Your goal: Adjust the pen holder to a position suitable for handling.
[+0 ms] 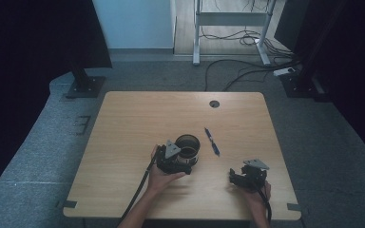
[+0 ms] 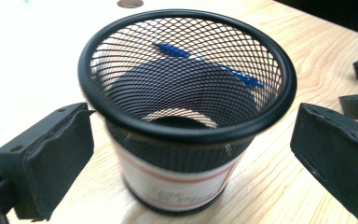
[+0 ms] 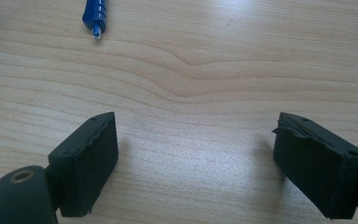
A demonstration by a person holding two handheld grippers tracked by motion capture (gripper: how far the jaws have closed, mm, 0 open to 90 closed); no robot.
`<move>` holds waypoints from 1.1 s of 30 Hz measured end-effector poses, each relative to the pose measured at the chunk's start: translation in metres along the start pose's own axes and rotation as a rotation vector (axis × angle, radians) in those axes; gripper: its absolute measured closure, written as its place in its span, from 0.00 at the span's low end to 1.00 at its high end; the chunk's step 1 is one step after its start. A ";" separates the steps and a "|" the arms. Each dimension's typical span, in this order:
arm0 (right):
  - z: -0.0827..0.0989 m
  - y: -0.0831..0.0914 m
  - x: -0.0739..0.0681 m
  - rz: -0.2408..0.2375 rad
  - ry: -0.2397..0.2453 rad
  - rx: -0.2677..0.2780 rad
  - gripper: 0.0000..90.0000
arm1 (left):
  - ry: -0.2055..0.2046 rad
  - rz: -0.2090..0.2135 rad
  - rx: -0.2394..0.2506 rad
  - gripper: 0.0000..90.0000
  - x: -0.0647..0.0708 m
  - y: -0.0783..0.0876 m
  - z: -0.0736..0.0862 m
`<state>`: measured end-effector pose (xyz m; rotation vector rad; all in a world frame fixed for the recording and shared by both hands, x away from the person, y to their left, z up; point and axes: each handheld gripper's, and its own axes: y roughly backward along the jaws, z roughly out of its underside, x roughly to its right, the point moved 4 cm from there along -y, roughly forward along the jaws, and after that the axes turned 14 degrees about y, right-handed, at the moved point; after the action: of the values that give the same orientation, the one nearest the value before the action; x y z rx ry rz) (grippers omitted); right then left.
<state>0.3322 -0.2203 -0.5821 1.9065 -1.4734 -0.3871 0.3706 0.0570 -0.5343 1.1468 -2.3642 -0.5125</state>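
The left gripper (image 1: 183, 159) is standing wide open around the cup (image 1: 188, 146) — a black mesh cup sitting upright on the table (image 1: 133, 123), near its middle. In the left gripper view the cup (image 2: 186, 112) is sitting between the two black jaws, and both pads (image 2: 63, 158) are standing clear of its wall, with a gap showing on each side. Nothing is pressing on the mesh. A white band with a red line is wrapping the lower part of the cup, and its base is resting flat on the wood.

The pen (image 1: 212, 141) is lying flat on the table just beside the cup, on the cup's right as the high view shows it, not touching it. Through the mesh, the left gripper view is showing the blue pen (image 2: 205, 63) lying beyond the cup's far wall.

The right gripper (image 1: 241, 176) is resting low near the table's front edge, well apart from the cup and nearer the pen. Its jaws are spread wide too — bare wood is showing between them in the right gripper view, and nothing is being held. The pen's tip (image 3: 95, 16) is showing at the top of that view, well ahead of the right gripper (image 3: 196, 154) and off to one side.
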 end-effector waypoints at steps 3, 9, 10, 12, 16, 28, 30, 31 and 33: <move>0.000 0.000 0.000 0.000 0.000 0.000 0.15 | 0.011 0.033 -0.010 0.00 -0.001 0.009 0.001; 0.000 0.000 0.000 0.000 0.000 0.000 0.15 | 0.006 0.024 -0.013 0.00 -0.005 0.023 0.003; 0.000 0.000 0.000 0.000 0.000 0.000 0.15 | 0.007 0.020 -0.013 0.00 -0.006 0.026 0.003; 0.000 0.000 0.000 0.000 0.000 0.000 0.15 | 0.010 0.008 -0.012 0.00 -0.008 0.032 0.005; 0.000 0.000 0.000 0.000 0.000 0.000 0.15 | 0.016 0.009 -0.022 0.01 -0.012 0.044 0.012; 0.000 0.000 0.000 0.000 0.000 0.000 0.15 | 0.046 -0.039 -0.043 0.06 -0.032 0.076 0.034; 0.000 0.000 0.000 -0.001 -0.001 0.000 0.15 | 0.047 -0.058 -0.050 0.06 -0.037 0.079 0.041; 0.000 0.000 0.000 -0.001 -0.001 0.000 0.15 | 0.049 -0.066 -0.054 0.06 -0.039 0.081 0.043; 0.000 0.000 0.000 -0.001 -0.002 0.000 0.15 | 0.058 -0.081 -0.055 0.07 -0.044 0.083 0.049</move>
<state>0.3322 -0.2203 -0.5821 1.9070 -1.4738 -0.3893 0.3153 0.1475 -0.5424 1.2199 -2.2477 -0.5613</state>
